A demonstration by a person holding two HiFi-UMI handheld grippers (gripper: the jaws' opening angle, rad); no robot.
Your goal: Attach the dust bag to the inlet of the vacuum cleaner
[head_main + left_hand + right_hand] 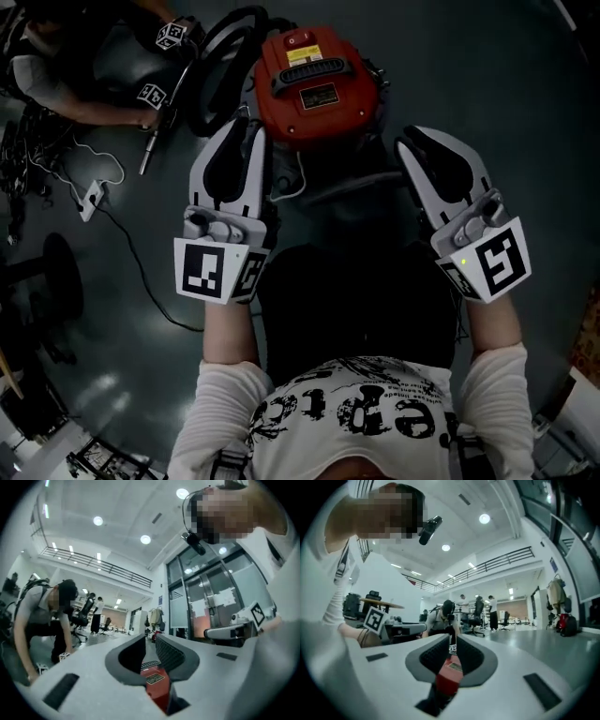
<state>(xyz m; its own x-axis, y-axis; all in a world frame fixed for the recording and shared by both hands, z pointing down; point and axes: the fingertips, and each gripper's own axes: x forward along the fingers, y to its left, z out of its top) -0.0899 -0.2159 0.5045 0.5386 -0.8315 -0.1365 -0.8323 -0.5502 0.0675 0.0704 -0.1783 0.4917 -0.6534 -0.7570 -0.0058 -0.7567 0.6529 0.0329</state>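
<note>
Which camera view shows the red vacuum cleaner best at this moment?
The head view: the vacuum cleaner shows from above, its red top nearly whole. The left gripper view and the right gripper view each catch only a red sliver of it, low in the gap between the jaws.

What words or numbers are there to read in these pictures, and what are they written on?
Nothing reads clearly.
Shirt: big printed letters, upside down and creased, unreadable.
Yellow label on the red vacuum cleaner: too small to read.
Dark label beside it: too small to read.
Marker cubes: only black-and-white squares, no words.
</note>
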